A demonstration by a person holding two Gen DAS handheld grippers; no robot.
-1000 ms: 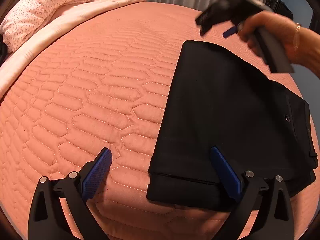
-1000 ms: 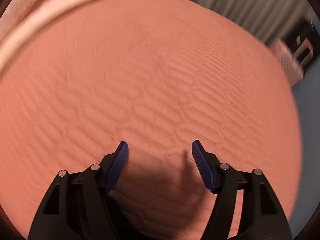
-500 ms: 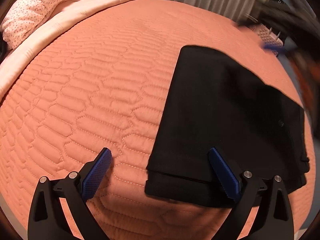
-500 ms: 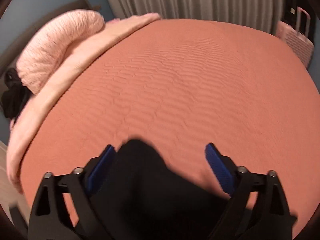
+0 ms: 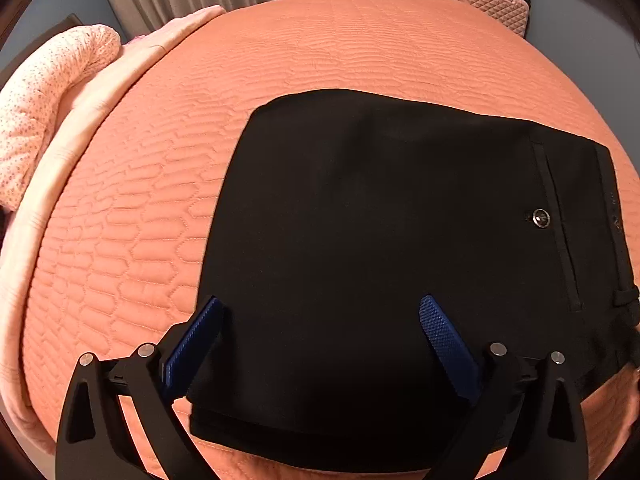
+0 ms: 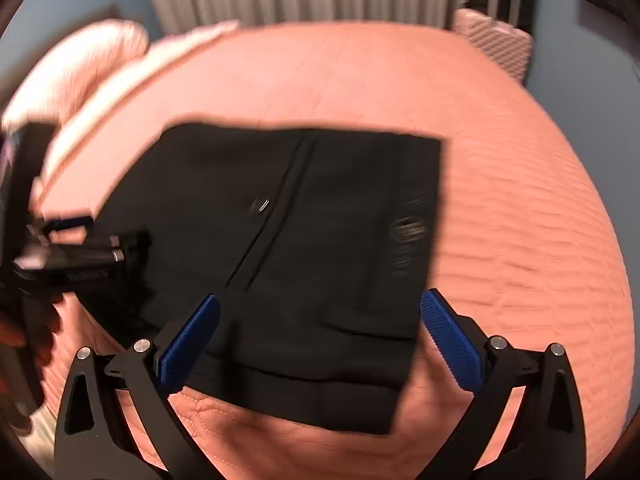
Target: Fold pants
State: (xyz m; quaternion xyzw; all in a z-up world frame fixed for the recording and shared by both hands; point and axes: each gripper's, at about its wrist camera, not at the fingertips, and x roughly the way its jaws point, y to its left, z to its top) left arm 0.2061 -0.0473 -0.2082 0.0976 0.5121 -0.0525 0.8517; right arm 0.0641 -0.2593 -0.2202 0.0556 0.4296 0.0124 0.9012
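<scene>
The pants lie on the bed, already folded down to a compact black rectangle, flat on the quilted orange cover. A back pocket with its button faces up near the right edge in the left camera's view. The layered edges show along the near side.

The left tongs hang just above the near edge of the pants, spread wide, holding nothing. The right tongs are likewise spread wide and empty, poised over the near right corner; that view is smeared by motion, so fine detail there cannot be relied upon. Whether either pad is touching the cloth cannot be told.

Assessment: the folding appears close to finished, with perhaps one more fold or a smoothing pass outstanding.

Risks noted:
- A pad closing on the top layer alone would peel the stack open and undo the fold.
- Dragging a pad across the cloth would skew the layers, as the quilt offers little grip.
- The two tongs work close together at the near edge; a hurried move could knock one against the other.
- Thick layered fabric may spring back if released unevenly.
</scene>
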